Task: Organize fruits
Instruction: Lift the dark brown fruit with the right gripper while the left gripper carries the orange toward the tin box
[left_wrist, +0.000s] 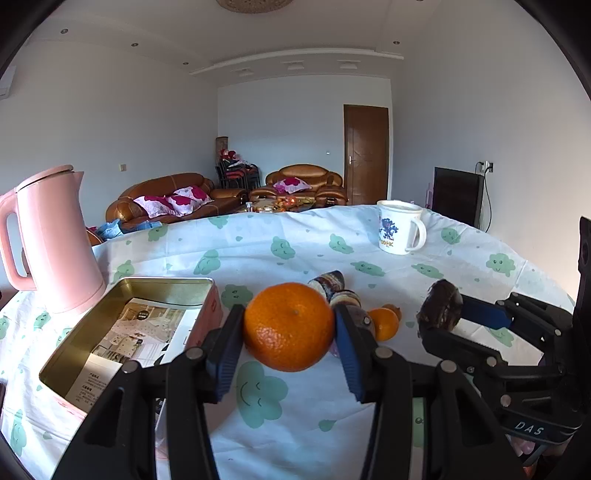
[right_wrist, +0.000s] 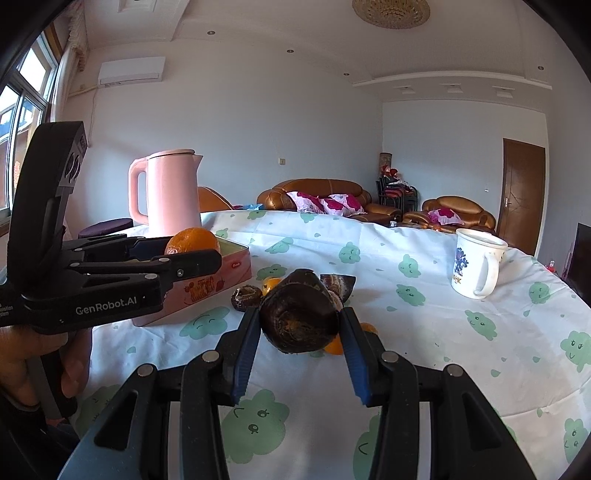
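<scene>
1. Between the blue pads of the left gripper (left_wrist: 290, 326), a large orange (left_wrist: 289, 325) is clamped and held clear of the tablecloth (left_wrist: 258, 236), just right of the open tin (left_wrist: 122, 317).
2. That tin is pink outside and gold inside, with a printed leaflet (left_wrist: 144, 332) lying on its floor; it sits on the near left of the table.
3. Right of the orange, the right gripper (right_wrist: 300, 323) is clenched on a dark brown, shrivelled fruit (right_wrist: 299, 321), also lifted above the cloth.
4. Beyond the two grippers a small cluster lies on the cloth: a little orange (left_wrist: 384, 324), another dark round fruit (right_wrist: 246, 297) and some cut dark pieces (left_wrist: 332, 282).
5. A pink kettle (left_wrist: 55, 240) stands at the far left, just behind the tin.
6. A white mug (left_wrist: 400, 227) with a blue print stands at the far right, well apart from the fruit.
7. A person's hand (right_wrist: 22, 365) grips the handle of the left gripper at the near left of the right wrist view.
</scene>
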